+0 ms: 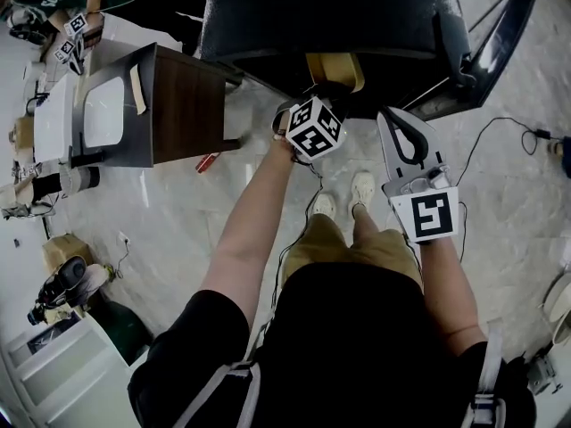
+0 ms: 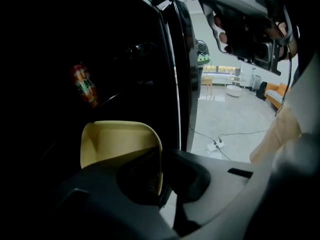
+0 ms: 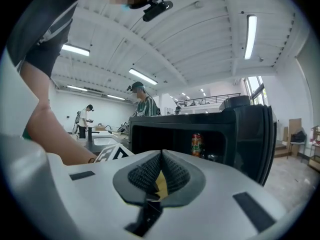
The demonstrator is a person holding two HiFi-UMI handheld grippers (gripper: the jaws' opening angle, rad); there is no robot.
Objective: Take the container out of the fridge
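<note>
— Marble floor (image 1: 178, 230) underfoot. Head view: where's the container (image 1: 335, 69)?
— In my left gripper (image 1: 321, 96), at the fridge (image 1: 321, 16) mouth.
— Left gripper view?
— It's clamped on the container's right wall, with a can (image 2: 85, 86) beyond. I'd withdraw level, clear of the door (image 2: 180, 59).
— Right gripper view?
— Right gripper (image 3: 161, 156) closed, holding nothing, fridge ahead.

A: What do we count here?
B: We count one fridge (image 1: 330, 16), one container (image 2: 117, 144), one can (image 2: 85, 85).
A: And the grippers?
B: We record two: left gripper (image 2: 160, 180), right gripper (image 3: 161, 178). We also note two bystanders (image 3: 143, 103).
</note>
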